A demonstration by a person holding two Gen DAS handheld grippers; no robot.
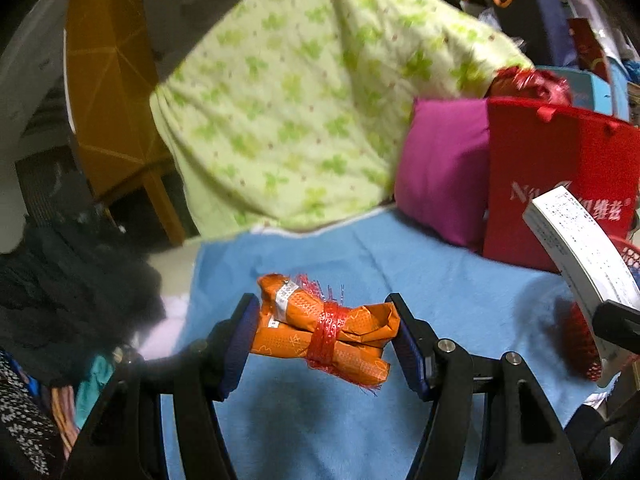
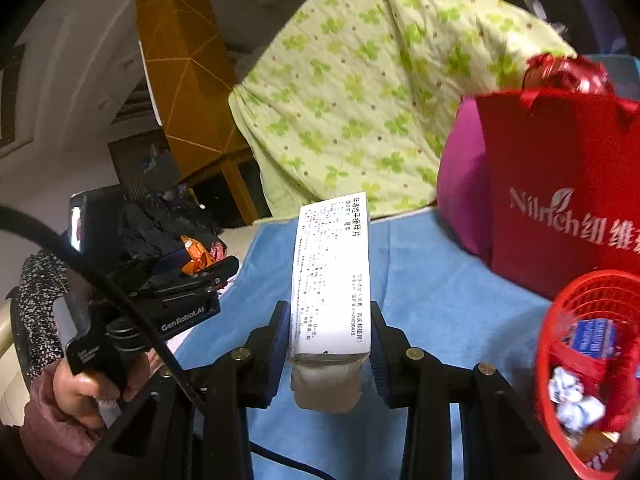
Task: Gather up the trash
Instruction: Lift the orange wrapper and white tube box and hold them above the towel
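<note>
Orange packet bundle (image 1: 326,330) clamped in left tongs (image 1: 326,340) above blue blanket (image 1: 440,280). White box (image 2: 330,276) gripped by right tongs (image 2: 330,340); red basket (image 2: 560,320) near right.

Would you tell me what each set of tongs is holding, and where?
Left tongs: orange packet bundle, gripped by its ends. Right tongs: white box, by its near end's sides.

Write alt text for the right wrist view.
The right gripper clamps a white printed medicine box above a blue blanket. A red mesh basket of trash sits right; the left gripper holds an orange packet bundle.
</note>
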